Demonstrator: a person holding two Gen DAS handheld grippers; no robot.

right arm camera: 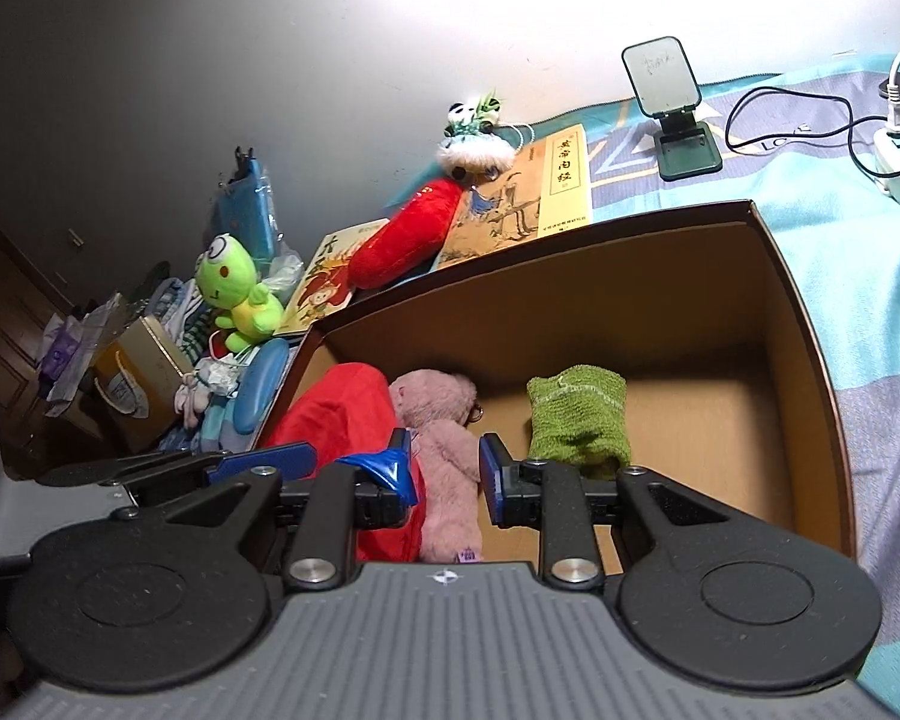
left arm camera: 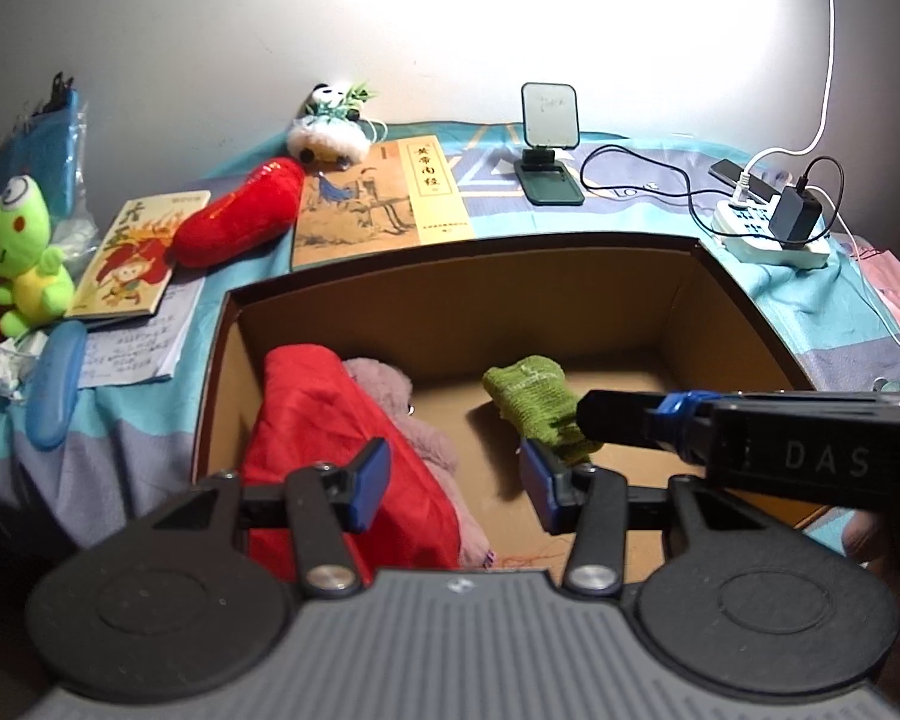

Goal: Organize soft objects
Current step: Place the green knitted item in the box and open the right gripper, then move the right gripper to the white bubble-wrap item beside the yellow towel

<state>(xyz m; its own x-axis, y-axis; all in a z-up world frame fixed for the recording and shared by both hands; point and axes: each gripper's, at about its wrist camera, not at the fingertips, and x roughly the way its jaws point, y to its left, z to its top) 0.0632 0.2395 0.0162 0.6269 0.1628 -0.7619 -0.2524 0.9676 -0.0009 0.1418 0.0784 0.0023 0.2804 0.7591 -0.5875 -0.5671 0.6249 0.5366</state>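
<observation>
An open cardboard box point(left arm camera: 450, 255) point(right arm camera: 570, 228) sits on the bed. Inside it lie a red cloth point(left arm camera: 330, 420) point(right arm camera: 336, 402), a pink plush point(left arm camera: 402, 414) point(right arm camera: 438, 420) and a green knitted piece point(left arm camera: 534, 402) point(right arm camera: 576, 414). My left gripper point(left arm camera: 456, 483) hovers open over the red cloth and pink plush, holding nothing. My right gripper point(right arm camera: 447, 471) is open above the pink plush, its pads clear of it. Outside the box, to the left, are a green frog plush point(left arm camera: 18, 252) point(right arm camera: 234, 288), a red chili plush point(left arm camera: 240, 216) point(right arm camera: 402, 240) and a small panda plush point(left arm camera: 330, 132) point(right arm camera: 471, 144).
Two books point(left arm camera: 378, 198) and a notepad point(left arm camera: 132, 348) lie behind and left of the box, near a blue case point(left arm camera: 54, 384). A phone stand point(left arm camera: 549, 144), cables and a power strip point(left arm camera: 768, 228) are at the back right. Clutter is piled at the far left point(right arm camera: 138, 384).
</observation>
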